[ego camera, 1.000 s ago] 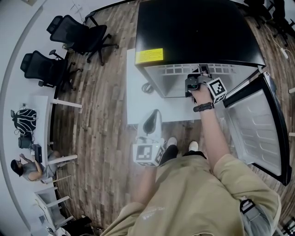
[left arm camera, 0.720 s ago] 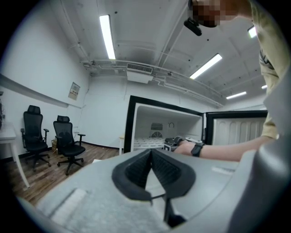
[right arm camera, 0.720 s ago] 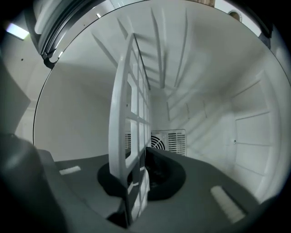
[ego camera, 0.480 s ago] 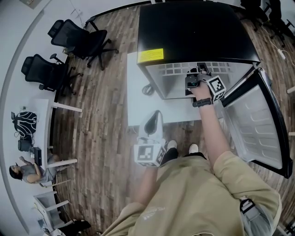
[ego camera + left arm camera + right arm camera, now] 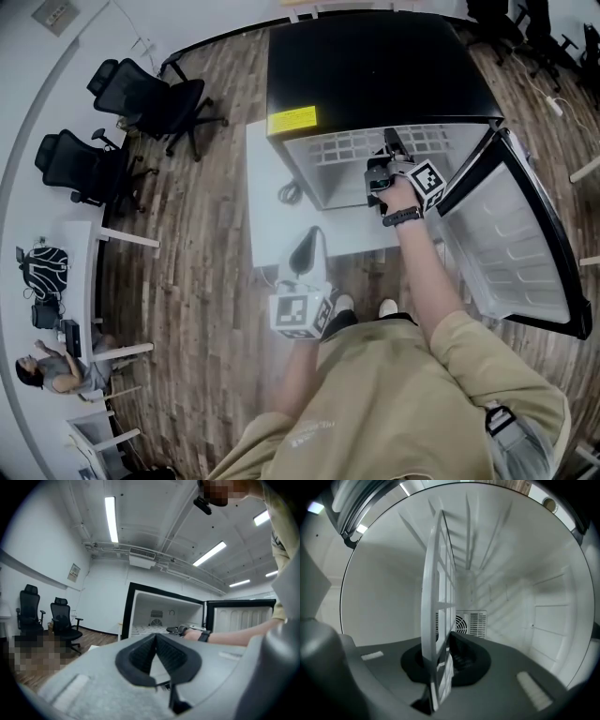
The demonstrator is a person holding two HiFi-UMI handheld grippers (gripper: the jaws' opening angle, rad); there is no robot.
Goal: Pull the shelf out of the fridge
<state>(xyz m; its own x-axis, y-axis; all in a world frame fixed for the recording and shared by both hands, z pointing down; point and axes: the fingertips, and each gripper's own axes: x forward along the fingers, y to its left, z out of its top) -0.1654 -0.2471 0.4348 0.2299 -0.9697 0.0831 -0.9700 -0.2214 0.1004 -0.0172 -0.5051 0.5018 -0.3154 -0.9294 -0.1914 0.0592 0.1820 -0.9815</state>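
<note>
A black-topped fridge (image 5: 375,66) stands open, and its white grid shelf (image 5: 342,145) shows inside. My right gripper (image 5: 391,142) reaches into the fridge at the shelf's front edge. In the right gripper view the shelf (image 5: 438,597) runs edge-on between the jaws, and my right gripper (image 5: 440,656) is shut on it. My left gripper (image 5: 311,239) hangs close to my body, short of the fridge. In the left gripper view the left gripper (image 5: 156,638) is shut on nothing and looks toward the open fridge (image 5: 164,616).
The fridge door (image 5: 511,234) is swung wide at the right. The fridge sits on a low white platform (image 5: 272,220) with a coiled cable (image 5: 289,194) on it. Two black office chairs (image 5: 141,84) (image 5: 80,164) stand on the wood floor at the left. A person (image 5: 56,361) sits far left.
The head view has shifted a little, so the fridge sits slightly further left in the picture. My right gripper stays at the shelf's front edge. The left gripper has kept still.
</note>
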